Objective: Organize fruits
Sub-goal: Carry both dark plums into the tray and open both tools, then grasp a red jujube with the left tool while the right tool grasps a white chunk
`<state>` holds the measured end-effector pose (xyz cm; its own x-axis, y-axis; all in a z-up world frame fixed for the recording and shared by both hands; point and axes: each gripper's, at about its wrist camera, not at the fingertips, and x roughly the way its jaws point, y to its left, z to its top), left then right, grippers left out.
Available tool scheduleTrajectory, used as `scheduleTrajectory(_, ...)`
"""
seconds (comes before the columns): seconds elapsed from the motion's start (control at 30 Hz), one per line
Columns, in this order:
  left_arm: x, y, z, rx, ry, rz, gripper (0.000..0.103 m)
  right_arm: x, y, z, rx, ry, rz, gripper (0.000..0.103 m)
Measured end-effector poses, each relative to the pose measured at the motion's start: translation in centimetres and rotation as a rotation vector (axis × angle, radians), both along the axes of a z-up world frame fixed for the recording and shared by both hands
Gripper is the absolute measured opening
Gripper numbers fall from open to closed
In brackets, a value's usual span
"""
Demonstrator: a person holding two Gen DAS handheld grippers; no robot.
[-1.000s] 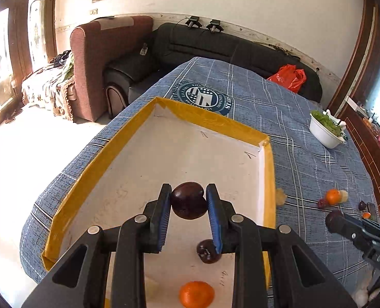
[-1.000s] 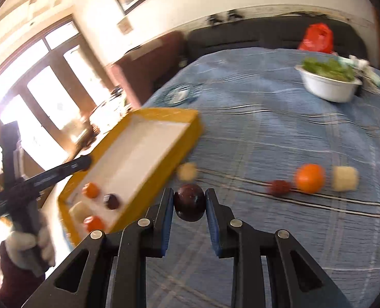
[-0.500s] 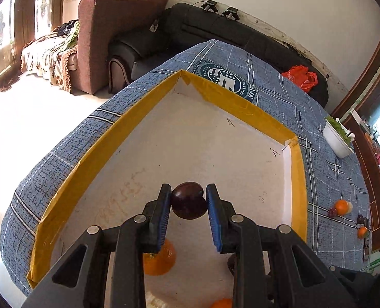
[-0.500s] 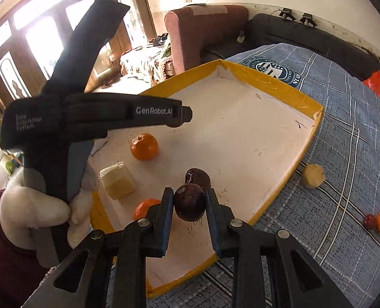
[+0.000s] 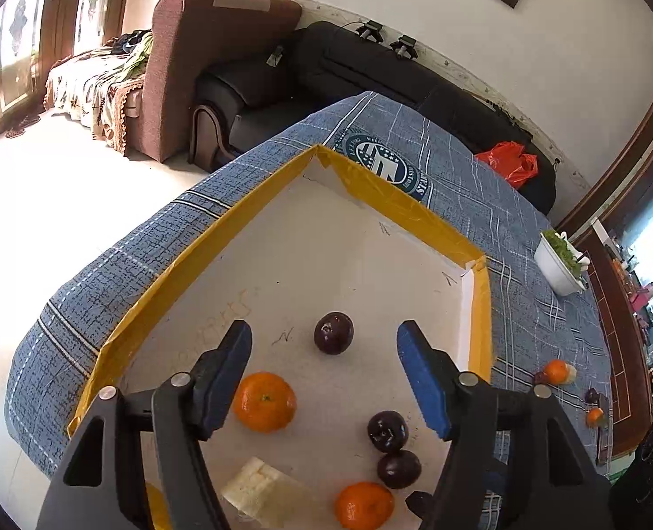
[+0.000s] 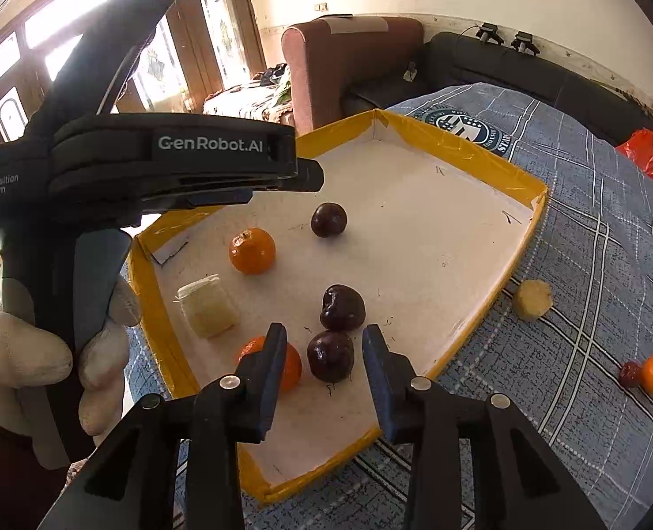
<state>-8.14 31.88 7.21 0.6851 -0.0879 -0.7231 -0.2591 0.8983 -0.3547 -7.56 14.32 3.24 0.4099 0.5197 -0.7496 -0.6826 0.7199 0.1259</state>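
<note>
Right gripper (image 6: 324, 369): jaws apart over the near corner of the tray (image 6: 520, 183), a dark plum (image 6: 330, 357) lying loose on the tray floor between them.
Left gripper (image 5: 324, 375): jaws wide apart and empty, hovering above the tray's middle; another dark plum (image 5: 333, 333) sits on the floor just beyond the tips.
Step in hand: by my reading, both plums are down and the job now is to back away cleanly.
How to do it well: lift each tool straight up before swinging aside, so no finger nudges a round fruit and sets it rolling.
Near fruit in the tray: a mandarin (image 6: 288, 364) touches or nearly touches the right gripper's left finger, and a third plum (image 6: 342, 307) lies just behind the released one; I would mind both.
Mid tray: a pale fruit chunk (image 6: 207, 307) and a second mandarin (image 6: 252, 251) towards the tray's left wall.
Outside the tray: a yellowish peeled piece (image 6: 533, 300) just beside the tray's right wall; a small cluster of fruit (image 6: 648, 375) well apart on the blue cloth (image 6: 591, 265), probably next to fetch.
</note>
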Motion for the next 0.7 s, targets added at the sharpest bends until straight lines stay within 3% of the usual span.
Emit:
scheduleTrajectory(0.2,-0.7,-3.0,1.4,-0.007,-0.005,-0.042,0.079,-0.5,-4.3,1.0,0.058,-0.011,-0.068,0.050)
scheduleTrajectory(0.37,-0.7,-6.8,1.7,-0.125,-0.001,-0.166,0.082,-0.5,-10.2,0.5,0.080,-0.001,-0.185,0.053)
scheduleTrajectory(0.7,0.8,-15.9,0.2,-0.085,0.042,-0.351,0.082,1.0,-24.7,-0.7,0.113,0.085,-0.539,0.054)
